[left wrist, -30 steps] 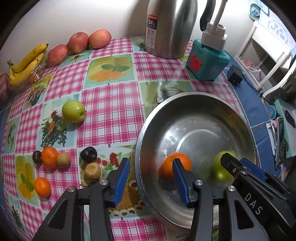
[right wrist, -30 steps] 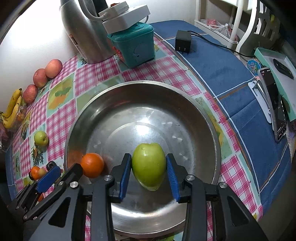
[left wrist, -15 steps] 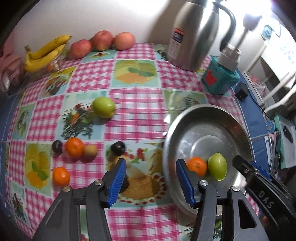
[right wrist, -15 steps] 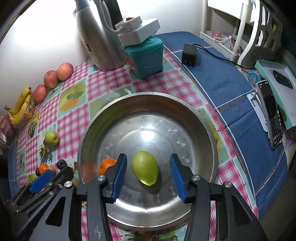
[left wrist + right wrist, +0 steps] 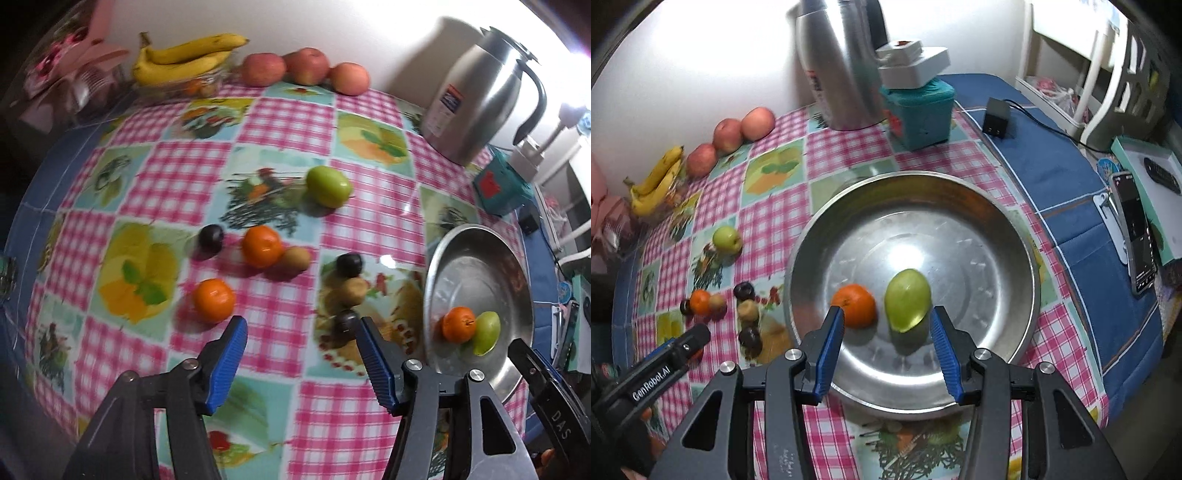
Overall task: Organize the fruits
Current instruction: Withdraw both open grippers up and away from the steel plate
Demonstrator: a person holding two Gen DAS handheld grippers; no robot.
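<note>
A steel bowl [image 5: 1015, 236] holds an orange [image 5: 855, 304] and a green fruit [image 5: 908, 299] side by side. My right gripper [image 5: 886, 315] hangs open just above them, its pads clear of both. My left gripper [image 5: 301, 326] is over the checked cloth left of the bowl [image 5: 480, 236]. Its jaws are opening with nothing between them, and a dark plum [image 5: 345, 323] lies by the right fingertip. Loose ahead of it lie two oranges [image 5: 261, 251], a green apple [image 5: 328, 185], more plums [image 5: 211, 238] and brown fruits [image 5: 352, 290].
Bananas [image 5: 188, 61] and three red apples [image 5: 304, 66] line the back wall. A steel flask [image 5: 476, 99] and a teal box [image 5: 502, 188] stand behind the bowl. A charger [image 5: 995, 118] and a phone [image 5: 1136, 240] lie on the blue cloth at the right.
My right gripper let go of the green fruit and rose; the fruit now rests against the orange. My left gripper swung left from the bowl to the loose fruits, jaws widening.
</note>
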